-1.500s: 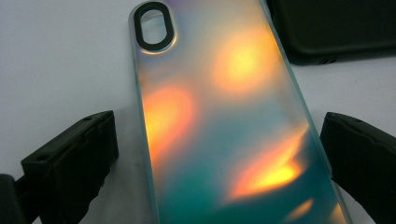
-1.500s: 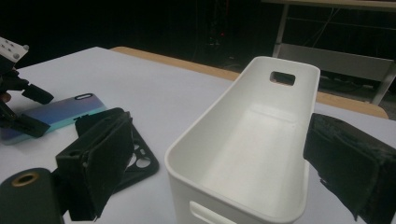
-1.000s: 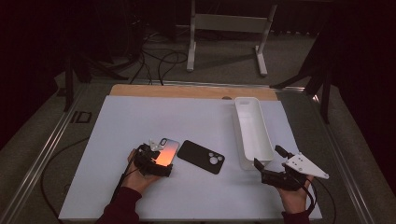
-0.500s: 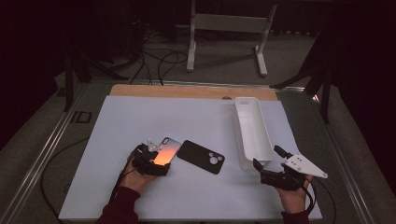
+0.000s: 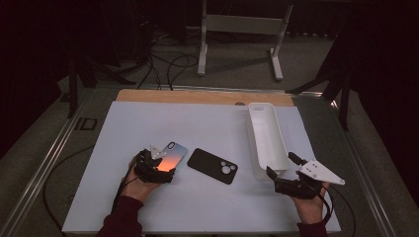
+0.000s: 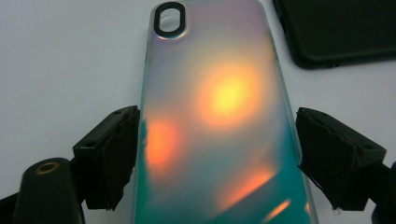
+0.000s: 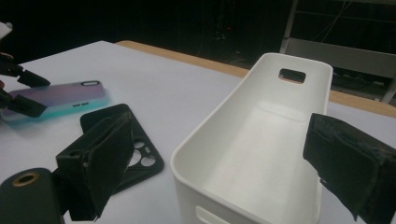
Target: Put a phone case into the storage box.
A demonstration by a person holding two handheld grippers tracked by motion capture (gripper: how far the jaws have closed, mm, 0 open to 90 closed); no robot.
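L claw [image 6: 217, 154] straddles the near end of the case [image 6: 219, 116], jaws just been closing: left pad touches its edge, right pad w/ a sliver of gap. Case: glossy iridescent, teal near, orange glare mid, pale pink far, oval cam cutout. Lies flat on white bench [image 5: 163, 123], black case [image 5: 212, 166] beside. R claw [image 7: 224, 163] wide apart, at bin [image 7: 261, 140].

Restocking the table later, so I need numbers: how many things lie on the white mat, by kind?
Phone cases: 2, the shiny one and the black one
Bins: 1, the white bin
Total: 3
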